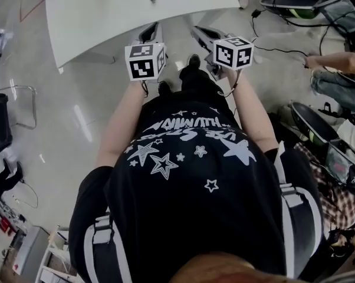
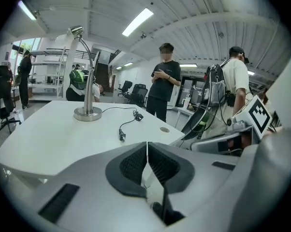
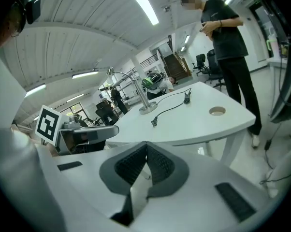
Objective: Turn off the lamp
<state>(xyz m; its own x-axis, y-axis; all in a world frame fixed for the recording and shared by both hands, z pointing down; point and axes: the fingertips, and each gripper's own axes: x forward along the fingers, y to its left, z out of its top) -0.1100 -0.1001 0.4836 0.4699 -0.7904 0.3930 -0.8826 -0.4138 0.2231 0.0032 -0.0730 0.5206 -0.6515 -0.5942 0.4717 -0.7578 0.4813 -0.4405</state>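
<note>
A chrome gooseneck lamp (image 2: 87,111) stands on the white table (image 2: 44,139), its head (image 2: 76,31) bent over at the top. In the right gripper view the lamp (image 3: 146,108) is at the table's far side. Its black cord carries an inline switch (image 2: 137,115) and ends in a loose plug (image 2: 121,137) lying on the tabletop. My left gripper (image 2: 147,146) is shut and empty, held short of the table's near edge. To its right my right gripper (image 3: 146,146) is also shut on nothing. Both show in the head view, left gripper (image 1: 149,34) and right gripper (image 1: 202,35), just under the table's edge.
A round cable hole (image 2: 164,129) sits near the table's corner. Two people (image 2: 164,81) stand beyond the table, one with a backpack (image 2: 214,88). Office chairs (image 2: 3,100) stand around. A seated person (image 1: 337,75) and floor cables (image 1: 283,52) lie to my right.
</note>
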